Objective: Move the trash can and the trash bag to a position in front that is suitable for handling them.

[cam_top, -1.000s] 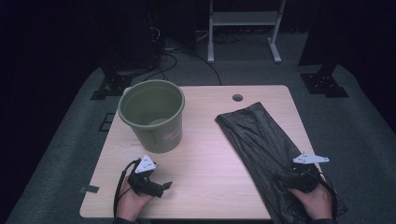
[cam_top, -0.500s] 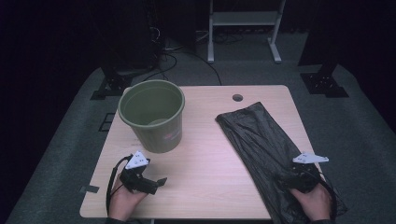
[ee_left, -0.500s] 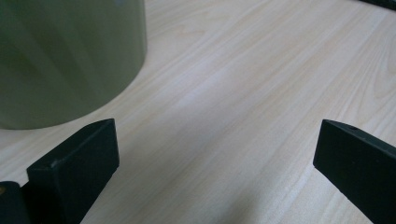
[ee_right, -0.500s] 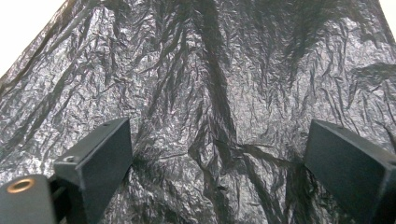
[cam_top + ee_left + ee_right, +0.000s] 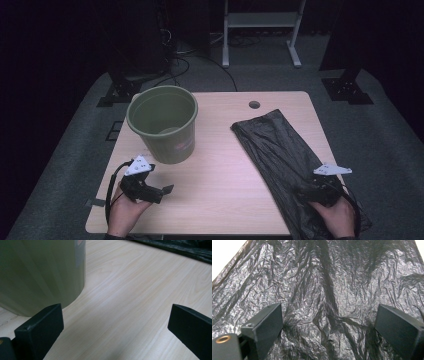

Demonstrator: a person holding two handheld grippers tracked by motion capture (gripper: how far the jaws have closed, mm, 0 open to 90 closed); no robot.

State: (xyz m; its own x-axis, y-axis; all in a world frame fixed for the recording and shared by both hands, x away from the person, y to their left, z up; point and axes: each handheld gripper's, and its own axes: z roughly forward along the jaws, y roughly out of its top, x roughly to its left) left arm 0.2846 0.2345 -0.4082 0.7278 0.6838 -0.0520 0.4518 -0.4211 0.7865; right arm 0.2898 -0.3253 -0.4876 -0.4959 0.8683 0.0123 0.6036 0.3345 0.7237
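Meanwhile both grippers gape wide and hold nothing, the right gripper [image 5: 314, 192] over the black bag [image 5: 280, 150], the left gripper [image 5: 161, 192] beside the green bucket [image 5: 162, 125]

Wood table [image 5: 220, 195], green bin [image 5: 162, 125] (upright), blk bag [image 5: 280, 150] flat

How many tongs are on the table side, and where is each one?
2. The left tongs are near the green bucket; the right tongs are over the black bag.

high view overlooks table [image 5: 220, 165]; gripper views skim it closely.
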